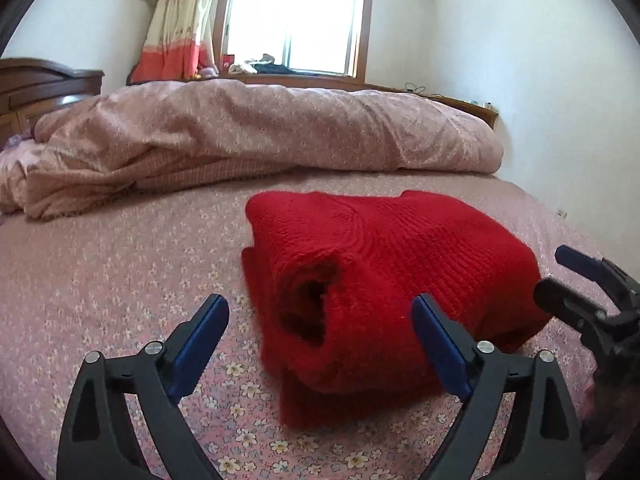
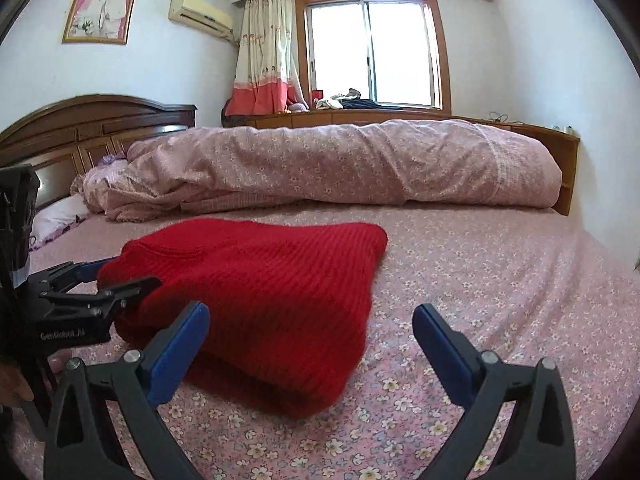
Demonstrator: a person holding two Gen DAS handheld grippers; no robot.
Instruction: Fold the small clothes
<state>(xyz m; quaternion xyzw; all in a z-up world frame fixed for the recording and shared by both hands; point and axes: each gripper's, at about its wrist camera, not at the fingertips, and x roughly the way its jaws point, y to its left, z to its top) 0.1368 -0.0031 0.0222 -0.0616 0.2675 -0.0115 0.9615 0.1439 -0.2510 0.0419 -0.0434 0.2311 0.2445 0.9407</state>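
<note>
A red knit sweater [image 1: 380,264] lies folded in a thick bundle on the bed's pink floral sheet [image 1: 100,280]. My left gripper [image 1: 320,312] is open, its jaws wide apart just in front of the sweater's near left end, holding nothing. In the right wrist view the sweater [image 2: 260,300] lies ahead to the left. My right gripper [image 2: 310,320] is open and empty, over the sweater's near right edge and the sheet [image 2: 500,280]. The right gripper also shows at the right edge of the left wrist view [image 1: 560,276]. The left gripper shows at the left of the right wrist view [image 2: 116,276], against the sweater.
A rolled pink floral duvet [image 2: 340,164] lies across the far side of the bed. A dark wooden headboard [image 2: 92,124] stands at the left, a pillow [image 2: 60,216] below it. A window [image 2: 372,52], curtain and low cabinet are behind.
</note>
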